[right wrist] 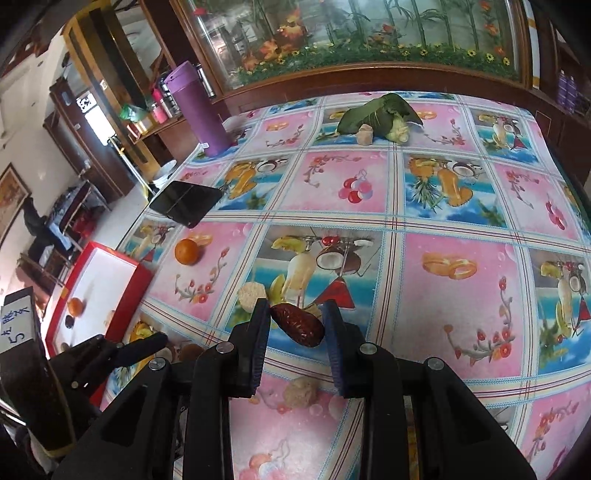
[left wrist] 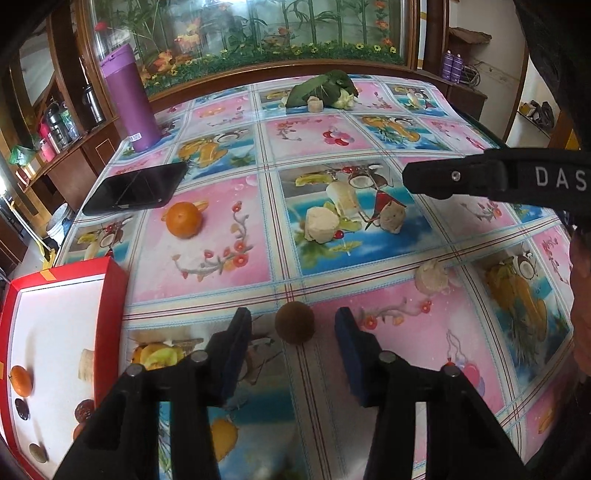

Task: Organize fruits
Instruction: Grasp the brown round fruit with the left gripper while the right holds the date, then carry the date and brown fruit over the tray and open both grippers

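Note:
My left gripper [left wrist: 293, 325] is open low over the table, with a small round brown fruit [left wrist: 294, 322] lying between its fingertips. My right gripper [right wrist: 295, 325] is shut on a dark red date [right wrist: 297, 325] and holds it above the tablecloth; its finger also shows in the left wrist view [left wrist: 458, 175]. An orange [left wrist: 183, 219] lies on the cloth, also seen in the right wrist view [right wrist: 186, 251]. A red box with a white inside [left wrist: 55, 325] at the table's left edge holds a small orange [left wrist: 21, 380] and several small dark fruits.
Pale food chunks [left wrist: 321, 223] [left wrist: 430, 278] lie about mid-table. A leaf-wrapped bundle [left wrist: 325, 88] sits at the far edge. A purple tumbler [left wrist: 129, 99] and a black phone [left wrist: 136, 188] stand at the left. A glass cabinet [left wrist: 251, 33] rises behind the table.

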The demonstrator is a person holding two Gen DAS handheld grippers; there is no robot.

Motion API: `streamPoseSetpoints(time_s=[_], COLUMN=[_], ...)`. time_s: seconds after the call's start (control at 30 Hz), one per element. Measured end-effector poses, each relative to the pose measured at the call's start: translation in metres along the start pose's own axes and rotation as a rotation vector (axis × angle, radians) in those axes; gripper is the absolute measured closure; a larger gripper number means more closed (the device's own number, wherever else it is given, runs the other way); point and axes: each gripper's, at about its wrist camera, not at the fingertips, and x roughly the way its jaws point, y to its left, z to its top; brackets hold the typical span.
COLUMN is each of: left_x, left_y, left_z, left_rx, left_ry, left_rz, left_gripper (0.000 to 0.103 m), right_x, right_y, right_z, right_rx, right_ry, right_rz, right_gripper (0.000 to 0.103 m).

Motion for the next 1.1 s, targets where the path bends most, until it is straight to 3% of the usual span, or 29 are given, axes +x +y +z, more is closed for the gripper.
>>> streamPoseSetpoints(time_s=[0.23,0.67,1.1], left_x=[0.009,-0.031,-0.079], left_y=[-0.004,0.006,0.059], left_z=[-0.001,0.002,-0.014], left_rx=[0.006,0.031,-0.046], left_ry=[0.008,-0.144,-0.248], left_rz=[-0.024,0.111,0.216], left_gripper=[0.077,0.078,0.078], right_x=[0.000,-0.002,0.004], right_y=[0.000,0.005,0.052], right_z=[-0.001,-0.002,0.000], right_rx=[0.008,0.007,-0.037], right_ry=[0.002,-0.022,-0.098], right_rz=[0.005,0.004,0.125], right_gripper=[0.075,0.075,0.075])
